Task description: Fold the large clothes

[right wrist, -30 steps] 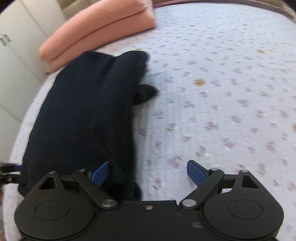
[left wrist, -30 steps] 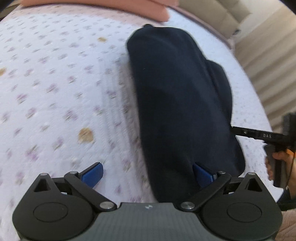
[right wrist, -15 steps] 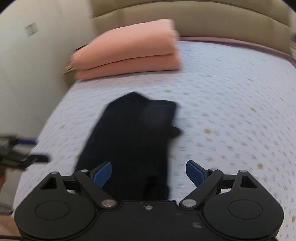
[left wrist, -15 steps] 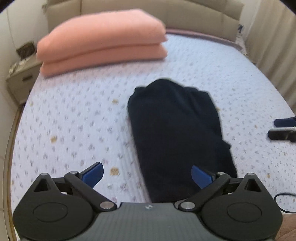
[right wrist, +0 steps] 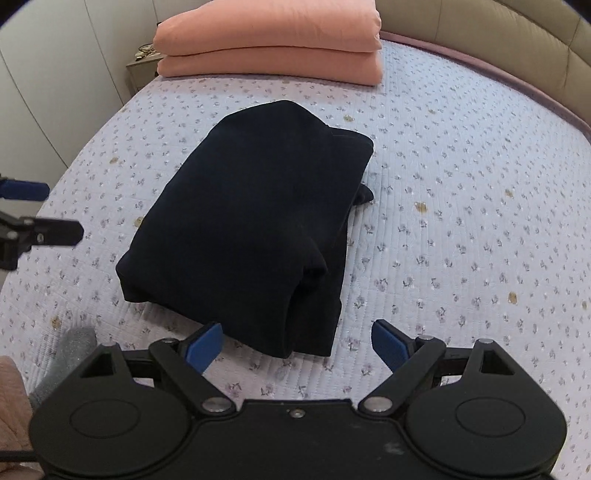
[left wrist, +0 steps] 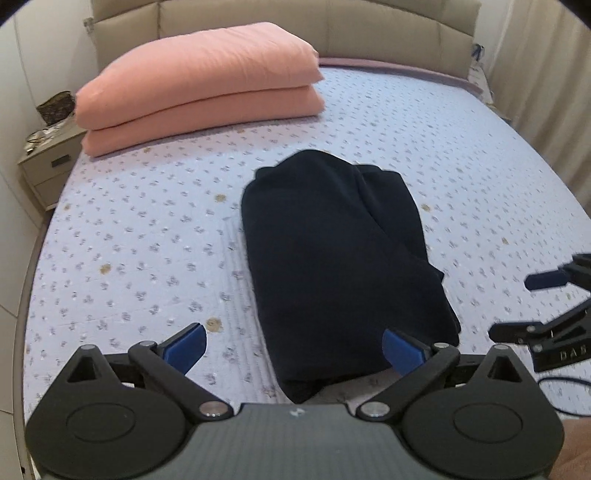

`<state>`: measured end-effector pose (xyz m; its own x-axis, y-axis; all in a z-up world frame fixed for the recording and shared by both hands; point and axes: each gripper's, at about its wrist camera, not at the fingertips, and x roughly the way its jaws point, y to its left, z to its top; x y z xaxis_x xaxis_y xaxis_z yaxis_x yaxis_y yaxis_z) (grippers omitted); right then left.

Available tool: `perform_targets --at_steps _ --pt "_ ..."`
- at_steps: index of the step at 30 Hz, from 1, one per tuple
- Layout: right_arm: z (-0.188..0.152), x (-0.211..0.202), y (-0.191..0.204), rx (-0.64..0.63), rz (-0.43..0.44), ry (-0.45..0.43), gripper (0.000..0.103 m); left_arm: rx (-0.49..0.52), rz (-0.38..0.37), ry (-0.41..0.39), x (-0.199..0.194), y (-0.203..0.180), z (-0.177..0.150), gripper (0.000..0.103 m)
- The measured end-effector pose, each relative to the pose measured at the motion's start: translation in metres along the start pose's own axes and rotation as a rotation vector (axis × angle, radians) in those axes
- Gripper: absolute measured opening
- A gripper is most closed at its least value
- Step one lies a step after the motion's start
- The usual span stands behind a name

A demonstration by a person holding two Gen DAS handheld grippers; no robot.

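Both grippers are spread wide with nothing between the blue pads: the left gripper (left wrist: 293, 347) and the right gripper (right wrist: 295, 345) both sit above the near end of the bedspread (left wrist: 140, 236), pale lilac quilting with tiny flowers and a few brownish spots. The dark navy garment (right wrist: 243, 221) lies folded into a thick bundle mid-bed, clear of both. Further back, a folded peach duvet (left wrist: 199, 96) sits against a beige padded headboard (left wrist: 369, 29), nightstand (left wrist: 48, 166) off left, curtains (left wrist: 546, 92) right.
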<state>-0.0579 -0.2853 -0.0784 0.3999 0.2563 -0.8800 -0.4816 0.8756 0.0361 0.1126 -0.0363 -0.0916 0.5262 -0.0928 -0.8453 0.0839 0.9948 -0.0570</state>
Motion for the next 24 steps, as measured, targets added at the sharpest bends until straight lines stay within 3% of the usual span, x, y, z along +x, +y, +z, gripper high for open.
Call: perform_targets --at_steps 24 --pt "-0.0024 -0.0035 0.0012 -0.009 -0.017 0.010 0.103 -0.003 -0.017 0.029 0.0069 -0.0006 -0.0033 0.103"
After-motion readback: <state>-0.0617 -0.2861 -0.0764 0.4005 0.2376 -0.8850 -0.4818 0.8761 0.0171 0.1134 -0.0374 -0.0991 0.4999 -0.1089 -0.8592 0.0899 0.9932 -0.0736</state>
